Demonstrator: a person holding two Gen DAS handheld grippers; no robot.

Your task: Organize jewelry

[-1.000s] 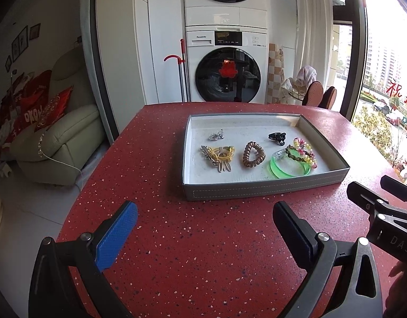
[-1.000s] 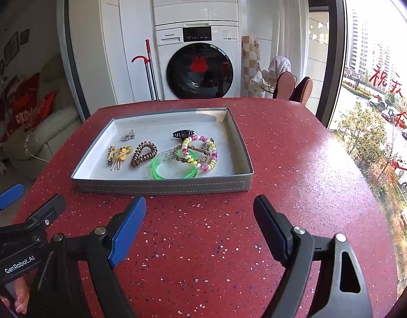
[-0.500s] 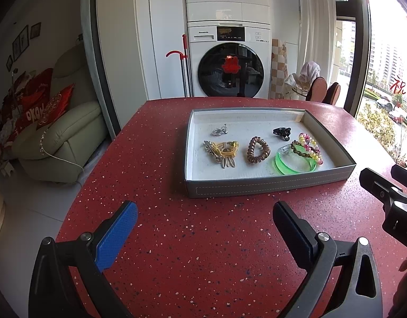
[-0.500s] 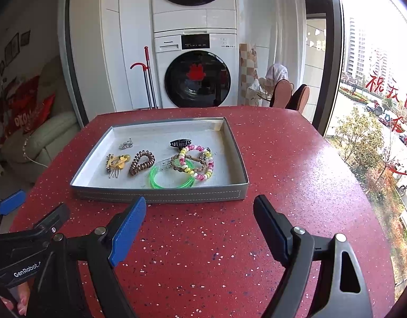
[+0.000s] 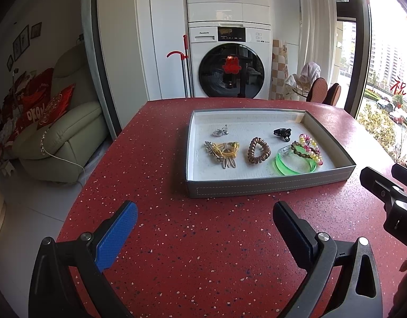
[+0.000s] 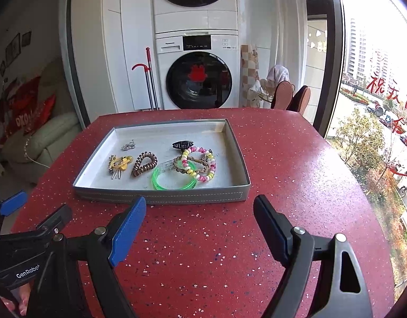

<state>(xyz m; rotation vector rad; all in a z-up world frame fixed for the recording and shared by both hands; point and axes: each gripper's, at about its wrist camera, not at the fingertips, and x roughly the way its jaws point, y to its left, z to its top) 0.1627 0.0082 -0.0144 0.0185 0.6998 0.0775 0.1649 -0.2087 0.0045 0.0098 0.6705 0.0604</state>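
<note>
A grey tray (image 5: 269, 185) (image 6: 161, 196) sits on the red speckled table. Inside it lie a silver clip (image 5: 220, 131), a yellow hair tie with pins (image 5: 224, 151) (image 6: 118, 163), a brown coil tie (image 5: 258, 150) (image 6: 144, 163), a black claw clip (image 5: 282, 133) (image 6: 182, 145), a green bangle (image 5: 294, 163) (image 6: 174, 179) and a beaded bracelet (image 5: 310, 147) (image 6: 200, 163). My left gripper (image 5: 203, 218) is open and empty, short of the tray's near wall. My right gripper (image 6: 199, 212) is open too, empty, just before the tray's near right corner.
The red table (image 5: 203, 238) ends at a rounded edge on the left, over a white floor. A sofa (image 5: 60, 137) stands at the left, stacked washing machines (image 5: 229, 66) behind, two chair backs (image 6: 290, 98) at the far right edge, a window on the right.
Both views have tilted up slightly, so the tray sits lower in the frames. The jewelry has not moved and both grippers stay open.
</note>
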